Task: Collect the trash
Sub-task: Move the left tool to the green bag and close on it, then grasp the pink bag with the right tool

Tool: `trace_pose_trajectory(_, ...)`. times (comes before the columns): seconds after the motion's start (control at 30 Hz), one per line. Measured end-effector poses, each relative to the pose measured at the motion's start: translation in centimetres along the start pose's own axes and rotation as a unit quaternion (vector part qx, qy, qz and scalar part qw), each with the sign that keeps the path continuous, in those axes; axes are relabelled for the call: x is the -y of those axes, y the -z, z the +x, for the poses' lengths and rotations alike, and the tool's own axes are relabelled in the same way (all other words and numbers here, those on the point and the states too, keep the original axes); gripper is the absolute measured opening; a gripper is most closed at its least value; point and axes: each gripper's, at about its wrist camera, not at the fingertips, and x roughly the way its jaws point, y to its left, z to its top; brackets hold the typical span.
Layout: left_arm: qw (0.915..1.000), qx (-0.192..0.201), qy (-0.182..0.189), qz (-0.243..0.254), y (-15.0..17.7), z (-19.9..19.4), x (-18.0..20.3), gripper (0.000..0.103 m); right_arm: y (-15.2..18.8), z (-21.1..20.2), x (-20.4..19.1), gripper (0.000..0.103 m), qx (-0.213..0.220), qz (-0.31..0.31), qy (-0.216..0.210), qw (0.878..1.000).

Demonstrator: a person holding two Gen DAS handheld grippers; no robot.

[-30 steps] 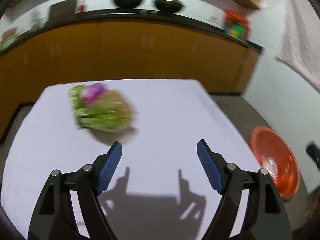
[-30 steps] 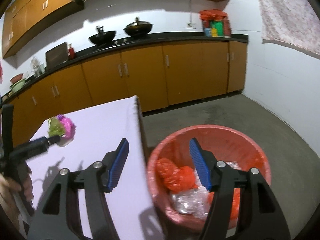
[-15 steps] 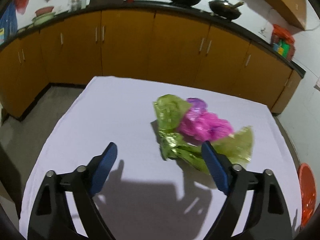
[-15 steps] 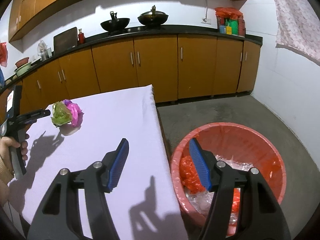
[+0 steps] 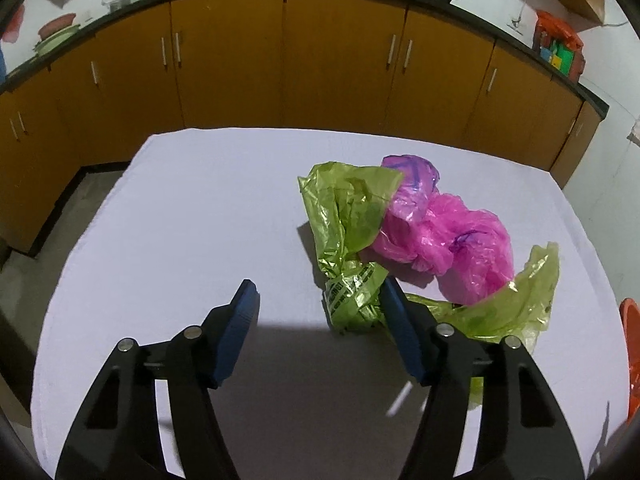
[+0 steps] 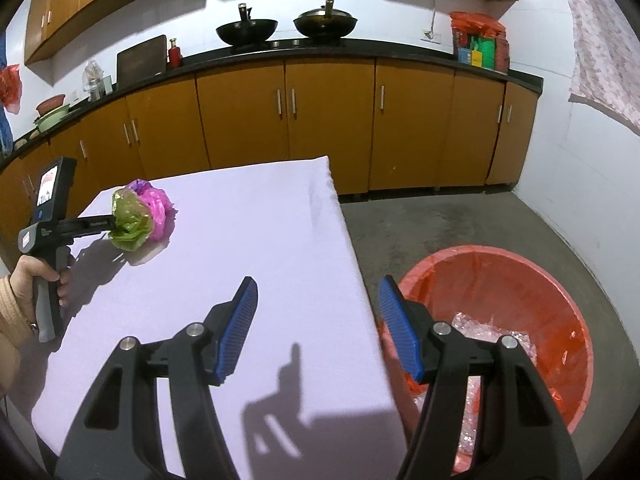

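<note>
A crumpled green plastic bag (image 5: 352,240) and a pink plastic bag (image 5: 444,236) lie together on the white-clothed table (image 5: 192,216). My left gripper (image 5: 318,304) is open, its right finger touching the knotted green part; the bags sit just ahead and right of the jaws. In the right wrist view the same bags (image 6: 140,216) lie at the table's far left with the left gripper (image 6: 96,224) against them. My right gripper (image 6: 316,300) is open and empty, above the table's right edge beside the red bin (image 6: 560,312).
The red bin holds clear and red plastic trash and stands on the grey floor (image 6: 440,224) right of the table. Orange cabinets (image 6: 328,120) with a black counter line the back wall. The bin's rim shows at the left wrist view's right edge (image 5: 632,344).
My left gripper has swung onto the bags and closed in until they sit at its right finger. My right gripper has drifted left, away from over the bin toward the table edge.
</note>
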Motion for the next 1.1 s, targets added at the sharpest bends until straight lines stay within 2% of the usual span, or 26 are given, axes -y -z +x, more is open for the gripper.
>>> trace_pose_trajectory(0.03, 0.9999, -0.001, 0.01, -0.001, 0.0, 0.0, 0.0, 0.054, -0.1, 0.1, -0.3, 0.062, 0.0, -0.001, -0.002, 1.0)
trace_pose_trajectory(0.1, 0.9998, 0.001, 0.02, 0.006, -0.2, 0.1, 0.1, 0.03, -0.4, 0.5, -1.1, 0.062, -0.001, -0.004, -0.007, 1.0)
trace_pose_trajectory(0.2, 0.9993, 0.011, 0.016, 0.032, 0.0, -0.3, 0.4, 0.017, -0.8, 1.0, -2.8, 0.062, 0.001, -0.015, -0.019, 1.0)
trace_pose_trajectory(0.43, 0.9992, 0.034, -0.004, 0.022, 0.3, -1.8, -3.7, 0.015, -2.5, 2.7, -7.2, 0.059, 0.006, -0.038, -0.059, 0.998)
trace_pose_trajectory(0.73, 0.9983, 0.054, -0.02, -0.009, 1.0, -4.2, -9.5, 0.015, -4.8, 6.7, -13.9, 0.058, 0.0, -0.047, -0.136, 0.99)
trace_pose_trajectory(0.87, 0.9978, 0.059, -0.022, -0.019, 1.1, -4.4, -10.8, 0.015, -5.4, 9.4, -15.9, 0.059, -0.017, -0.047, -0.153, 0.987)
trace_pose_trajectory(1.03, 0.9973, 0.063, -0.019, -0.034, 0.9, -4.1, -11.6, 0.015, -5.7, 13.4, -17.2, 0.058, -0.048, -0.035, -0.152, 0.987)
trace_pose_trajectory(1.1, 0.9973, 0.064, -0.016, -0.034, 0.8, -3.9, -11.6, 0.015, -5.7, 14.6, -17.5, 0.055, -0.057, -0.035, -0.152, 0.986)
